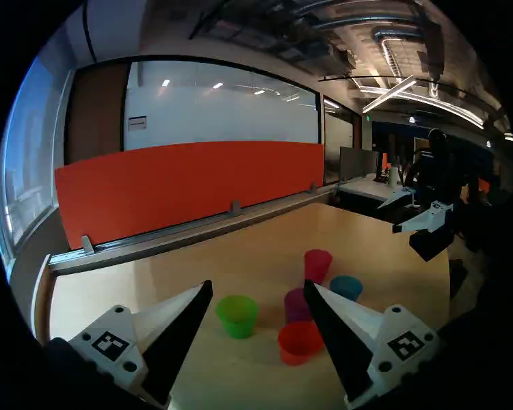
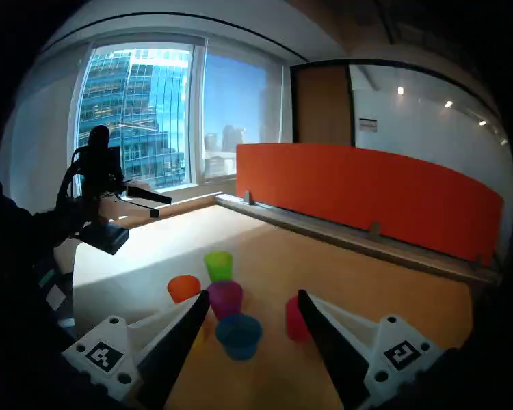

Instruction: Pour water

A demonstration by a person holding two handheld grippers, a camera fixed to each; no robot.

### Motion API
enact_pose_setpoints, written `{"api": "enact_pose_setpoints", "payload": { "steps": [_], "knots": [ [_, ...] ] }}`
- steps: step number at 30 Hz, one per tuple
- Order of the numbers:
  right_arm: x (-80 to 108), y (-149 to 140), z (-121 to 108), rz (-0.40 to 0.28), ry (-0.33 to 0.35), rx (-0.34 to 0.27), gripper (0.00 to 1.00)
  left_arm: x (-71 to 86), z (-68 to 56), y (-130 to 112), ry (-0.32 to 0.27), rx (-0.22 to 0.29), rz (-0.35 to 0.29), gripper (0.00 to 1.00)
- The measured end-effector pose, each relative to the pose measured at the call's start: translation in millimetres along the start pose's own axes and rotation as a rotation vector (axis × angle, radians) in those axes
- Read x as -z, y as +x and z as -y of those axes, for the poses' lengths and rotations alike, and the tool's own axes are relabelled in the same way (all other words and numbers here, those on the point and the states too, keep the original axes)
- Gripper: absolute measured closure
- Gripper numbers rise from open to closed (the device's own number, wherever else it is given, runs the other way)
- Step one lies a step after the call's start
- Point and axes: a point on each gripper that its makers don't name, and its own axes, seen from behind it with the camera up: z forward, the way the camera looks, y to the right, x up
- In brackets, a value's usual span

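Several plastic cups stand on a light wooden table [image 1: 270,239]. In the left gripper view a green cup [image 1: 237,315], an orange cup [image 1: 300,342], a purple cup [image 1: 297,304], a red cup [image 1: 317,265] and a blue cup [image 1: 345,287] sit close together. My left gripper [image 1: 256,304] is open above the table's near side, nothing between its fingers. The right gripper [image 1: 403,215] hovers open farther off at the right. In the right gripper view my right gripper [image 2: 253,304] is open over the blue cup [image 2: 239,335], purple cup [image 2: 225,298], green cup [image 2: 218,265], orange cup [image 2: 184,288] and red cup [image 2: 295,320]. The left gripper [image 2: 150,201] hangs at the left.
An orange divider panel [image 1: 188,181] runs along the table's far edge on a metal rail. Large windows [image 2: 140,123] stand beyond the table. Another desk [image 1: 369,184] lies behind at the right, with a dark sleeve [image 2: 24,225] holding the far gripper.
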Motion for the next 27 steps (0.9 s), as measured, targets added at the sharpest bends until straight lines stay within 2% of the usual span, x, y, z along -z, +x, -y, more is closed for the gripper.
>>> {"api": "enact_pose_setpoints", "payload": {
  "steps": [17,27],
  "knots": [
    [-26.5,-53,7,0.104,0.044,0.028,0.01,-27.2,7.5,-51,0.006,-0.034,0.108,0.01],
    [-46.7,-92,13,0.178,0.065,0.01,0.0,-44.4,11.7,-77,0.004,-0.042,0.162,0.01]
  ]
}}
